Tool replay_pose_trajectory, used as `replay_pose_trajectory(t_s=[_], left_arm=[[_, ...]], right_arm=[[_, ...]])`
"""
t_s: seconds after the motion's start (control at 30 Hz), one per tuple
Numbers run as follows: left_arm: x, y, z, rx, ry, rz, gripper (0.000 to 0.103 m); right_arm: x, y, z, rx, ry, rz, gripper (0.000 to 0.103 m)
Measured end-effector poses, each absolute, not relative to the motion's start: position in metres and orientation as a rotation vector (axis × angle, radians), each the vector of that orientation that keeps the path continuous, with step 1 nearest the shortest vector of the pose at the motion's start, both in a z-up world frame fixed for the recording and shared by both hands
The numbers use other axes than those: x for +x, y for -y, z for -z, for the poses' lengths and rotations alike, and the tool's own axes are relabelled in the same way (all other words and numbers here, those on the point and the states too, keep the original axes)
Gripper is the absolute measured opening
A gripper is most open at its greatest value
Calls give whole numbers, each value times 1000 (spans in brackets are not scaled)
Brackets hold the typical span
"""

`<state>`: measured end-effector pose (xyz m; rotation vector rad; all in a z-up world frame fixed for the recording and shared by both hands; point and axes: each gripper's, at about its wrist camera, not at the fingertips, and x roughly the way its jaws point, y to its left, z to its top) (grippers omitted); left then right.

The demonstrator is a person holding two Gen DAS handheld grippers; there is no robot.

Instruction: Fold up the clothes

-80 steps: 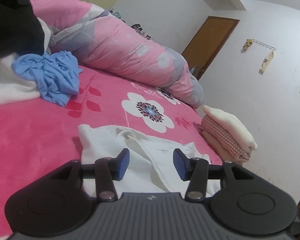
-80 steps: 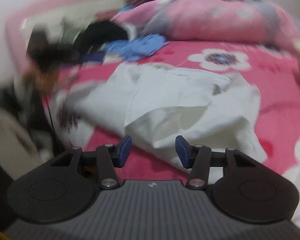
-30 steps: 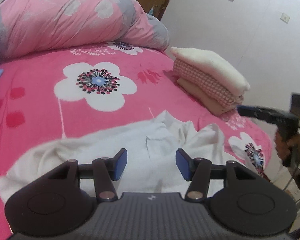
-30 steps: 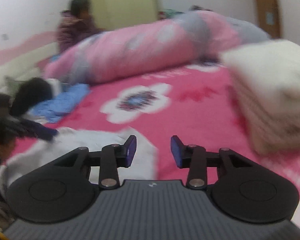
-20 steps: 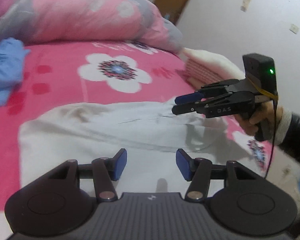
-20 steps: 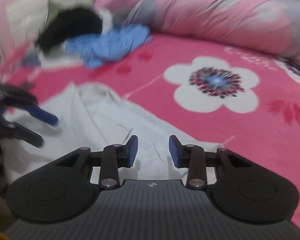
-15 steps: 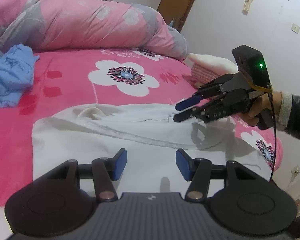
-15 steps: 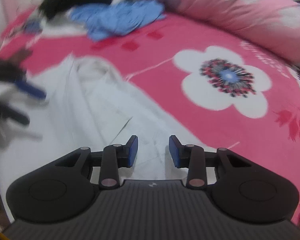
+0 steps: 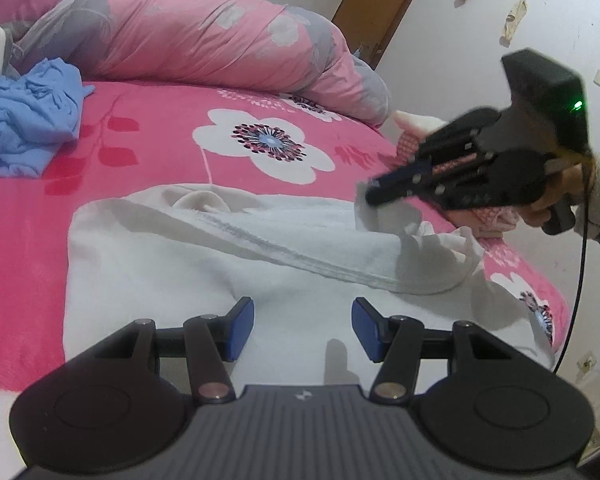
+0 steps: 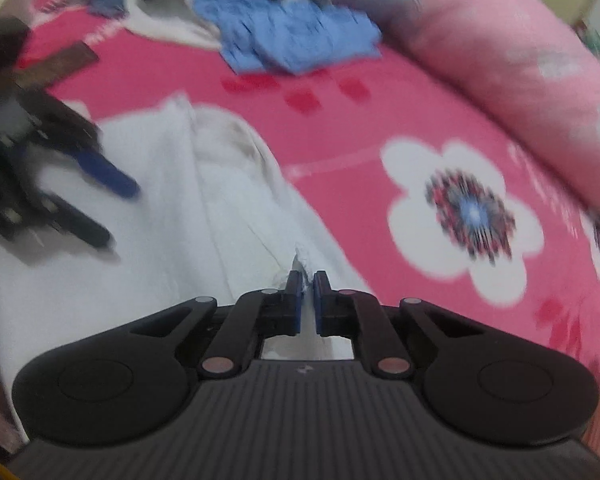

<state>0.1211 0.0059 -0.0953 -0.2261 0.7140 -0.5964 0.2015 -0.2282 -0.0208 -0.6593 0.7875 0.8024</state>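
The right gripper [image 10: 307, 298], open half a second ago, is now pinching the white garment [image 9: 204, 280] between its fingers; the left gripper [image 9: 303, 330] is hovering, fingers spread.

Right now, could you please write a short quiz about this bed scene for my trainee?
1. True or false: the right hand-held gripper is shut on the white cotton garment.
2. Which hand-held gripper is open? A) left B) right
3. Fill in: the crumpled garment near the pink floral duvet roll is ____ in colour.

Key: 1 true; 2 A; 3 blue.
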Motion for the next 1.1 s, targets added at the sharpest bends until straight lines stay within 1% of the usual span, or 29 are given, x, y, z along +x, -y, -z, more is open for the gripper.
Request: replay_pose_trajectory(t_s=[0.13, 0.27, 0.33, 0.47, 0.53, 0.6, 0.67, 0.77, 0.83, 1.03, 1.1], left_arm=[[120, -4, 96, -218, -721, 594, 56], [118, -2, 96, -207, -730, 590, 56], [118, -1, 96, -202, -734, 589, 56], [117, 2, 94, -180, -736, 593, 56], [116, 4, 93, -169, -738, 595, 56], [117, 7, 91, -161, -737, 597, 56], [117, 10, 89, -150, -735, 598, 56], [119, 15, 89, -133, -737, 597, 56], [121, 18, 90, -121, -750, 588, 56], [126, 25, 94, -95, -777, 566, 56], [127, 26, 94, -92, -780, 563, 57]], right_arm=[[207, 214, 21, -702, -736, -880, 5], [229, 205, 46, -693, -747, -889, 7], [242, 202, 57, -645, -751, -865, 12], [272, 228, 47, -299, -748, -784, 16], [274, 260, 31, -115, -697, -724, 24], [272, 294, 16, 43, -643, -662, 26], [262, 330, 4, 132, -618, -587, 26], [240, 360, 6, 93, -667, -537, 26], [228, 370, 16, 49, -725, -511, 27], [197, 366, 52, -129, -875, -491, 27], [179, 357, 59, -191, -901, -578, 27]])
